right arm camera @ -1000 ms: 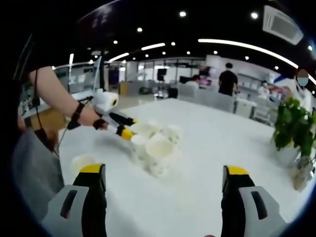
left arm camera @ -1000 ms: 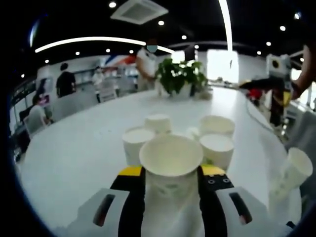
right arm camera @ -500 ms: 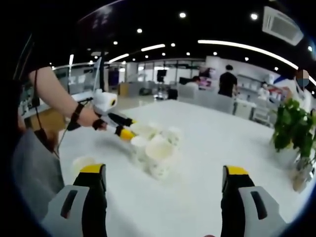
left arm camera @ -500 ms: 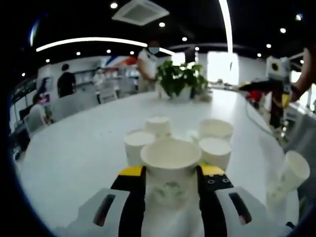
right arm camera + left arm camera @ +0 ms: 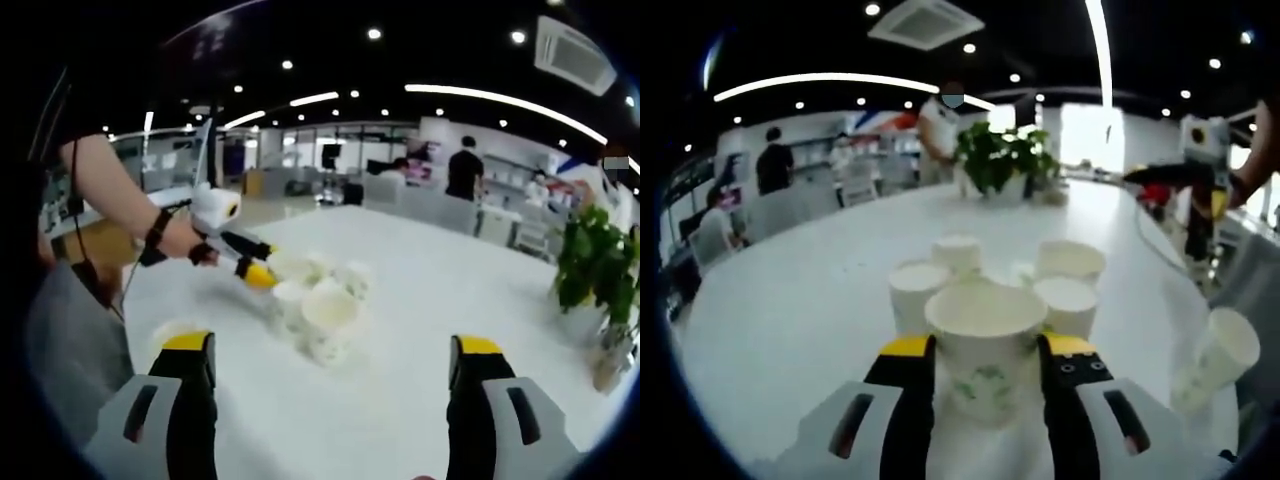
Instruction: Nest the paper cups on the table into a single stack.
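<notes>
Cup [image 5: 986, 345] sits upright, apparently clamped between left gripper [image 5: 987, 350] jaws.

White paper cup with green print [image 5: 986, 345], upright, mouth open, sits between the left jaws. Four more white cups [image 5: 1068, 303] cluster upright just behind it on the counter. Another cup [image 5: 1208, 358] lies tilted, well apart, possibly on its side.
</notes>
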Available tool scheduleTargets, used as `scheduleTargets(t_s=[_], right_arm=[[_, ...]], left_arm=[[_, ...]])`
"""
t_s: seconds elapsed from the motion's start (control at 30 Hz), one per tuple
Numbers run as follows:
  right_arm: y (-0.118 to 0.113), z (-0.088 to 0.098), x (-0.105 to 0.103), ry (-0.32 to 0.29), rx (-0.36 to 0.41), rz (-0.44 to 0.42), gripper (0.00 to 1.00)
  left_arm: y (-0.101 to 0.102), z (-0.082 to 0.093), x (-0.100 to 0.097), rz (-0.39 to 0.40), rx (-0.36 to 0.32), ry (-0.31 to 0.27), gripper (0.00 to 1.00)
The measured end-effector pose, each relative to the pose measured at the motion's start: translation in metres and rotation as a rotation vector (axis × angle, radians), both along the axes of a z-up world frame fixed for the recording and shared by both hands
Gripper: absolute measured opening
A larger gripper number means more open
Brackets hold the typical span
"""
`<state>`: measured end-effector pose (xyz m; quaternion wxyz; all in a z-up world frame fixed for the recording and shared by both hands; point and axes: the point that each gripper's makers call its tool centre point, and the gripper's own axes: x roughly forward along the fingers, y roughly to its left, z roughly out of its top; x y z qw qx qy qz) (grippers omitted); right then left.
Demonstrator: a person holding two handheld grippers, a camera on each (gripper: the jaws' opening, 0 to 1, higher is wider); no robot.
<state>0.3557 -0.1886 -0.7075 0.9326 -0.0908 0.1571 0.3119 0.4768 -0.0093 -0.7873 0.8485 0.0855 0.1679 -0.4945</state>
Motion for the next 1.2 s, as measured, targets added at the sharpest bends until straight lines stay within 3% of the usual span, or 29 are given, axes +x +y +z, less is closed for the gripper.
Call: scheduleTargets(t_s=[0.37,0.63,1.2], right_arm=[[-0.002,-0.005,-0.004,0.015,-0.008,0.004,0.95],[-0.002,-0.007,-0.002,0.023,-0.01,0.009,0.94],[0.001,-0.009,-0.001,0.029,-0.01,0.01,0.94]], left_arm=[[-0.003,-0.003,0.002,-0.002,-0.005,0.003,0.41],[-0.003,-0.004,0.005,0.004,-0.021,0.008,0.48],[-0.004,-0.006,0.007,-0.006,-0.02,-0.007,0.41]])
